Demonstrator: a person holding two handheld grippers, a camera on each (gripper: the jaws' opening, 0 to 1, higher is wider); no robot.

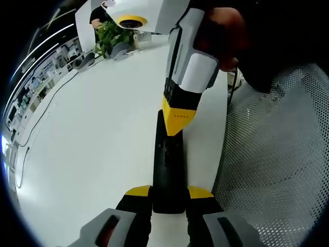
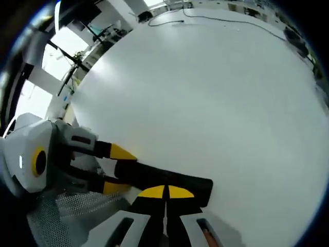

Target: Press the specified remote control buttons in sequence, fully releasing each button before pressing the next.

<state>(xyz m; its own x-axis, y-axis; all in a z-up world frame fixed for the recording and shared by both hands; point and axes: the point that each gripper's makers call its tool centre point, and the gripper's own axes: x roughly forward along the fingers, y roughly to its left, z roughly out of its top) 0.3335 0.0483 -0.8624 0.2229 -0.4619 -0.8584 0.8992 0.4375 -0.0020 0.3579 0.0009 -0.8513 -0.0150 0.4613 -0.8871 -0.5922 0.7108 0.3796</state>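
Note:
A long black remote control lies lengthwise over the white table. My left gripper is shut on its near end, one yellow tip on each side. In the left gripper view my right gripper comes down from above, shut, its joined yellow tips resting on the remote's far part. In the right gripper view my right gripper shows its tips closed together on top of the remote. The left gripper clamps the remote's end from the left. The buttons are too dark to make out.
A grey mesh chair stands beside the table's right edge. At the far end are a green plant and a cable trailing along the table. A person's hand holds the right gripper. Broad bare tabletop lies beyond the remote.

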